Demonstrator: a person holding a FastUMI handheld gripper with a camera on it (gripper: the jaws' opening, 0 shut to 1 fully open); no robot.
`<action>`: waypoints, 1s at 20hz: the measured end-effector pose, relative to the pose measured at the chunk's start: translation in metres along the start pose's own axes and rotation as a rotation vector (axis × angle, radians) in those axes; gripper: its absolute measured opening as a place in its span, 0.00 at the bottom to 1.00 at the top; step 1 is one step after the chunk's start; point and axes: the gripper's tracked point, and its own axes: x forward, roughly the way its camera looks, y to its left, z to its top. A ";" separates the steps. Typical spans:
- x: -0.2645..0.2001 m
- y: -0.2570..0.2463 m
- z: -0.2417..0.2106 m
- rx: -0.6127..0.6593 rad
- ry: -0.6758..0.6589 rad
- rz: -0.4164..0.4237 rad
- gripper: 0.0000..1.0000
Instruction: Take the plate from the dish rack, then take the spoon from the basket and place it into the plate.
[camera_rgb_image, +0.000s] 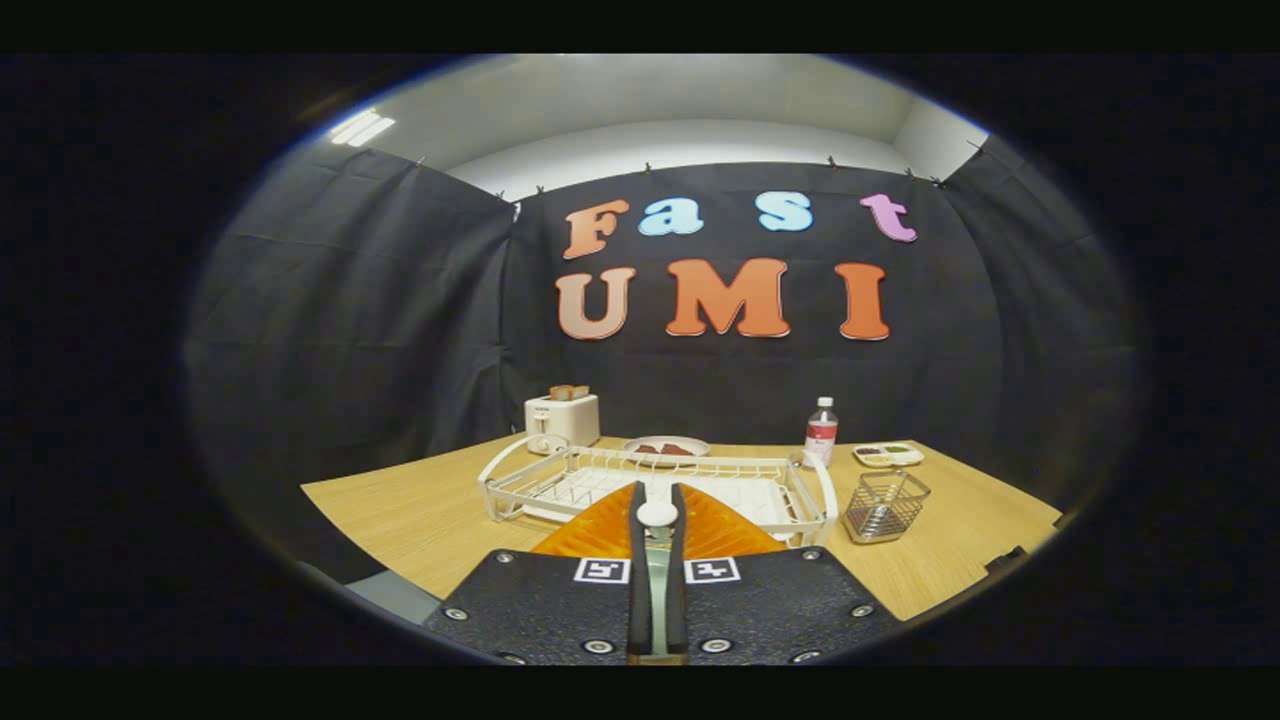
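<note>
The gripper (657, 520) is seen with its two black fingers drawn close together, clamped on a spoon (657, 560): a round white end shows at the fingertips and a pale greenish handle runs back between them. An orange plate (720, 530) is seen directly beneath and ahead of the fingers, spreading out to either side of them, in front of the white wire dish rack (655, 480) on the wooden table (420, 520). Whether the spoon touches the plate cannot be told.

To the right of the rack, a small wire-mesh basket (886, 506) stands upright on the table. Beyond the rack, a white toaster (562, 420) with bread in its slots is placed at the left, a shallow dish (667, 447) holding something reddish at the middle, a clear bottle (821, 432) with a white cap and a red label at the right (its print too small to be read), and a small white tray (888, 455) further right.

Two square black-and-white markers (657, 571) are fixed on the gripper body, one on each side of the fingers.
</note>
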 end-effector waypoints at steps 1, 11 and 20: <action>0.001 0.002 -0.005 0.000 0.004 0.004 0.05; 0.016 0.013 -0.053 0.033 0.085 0.051 0.06; 0.024 -0.002 -0.086 0.050 0.223 0.001 0.44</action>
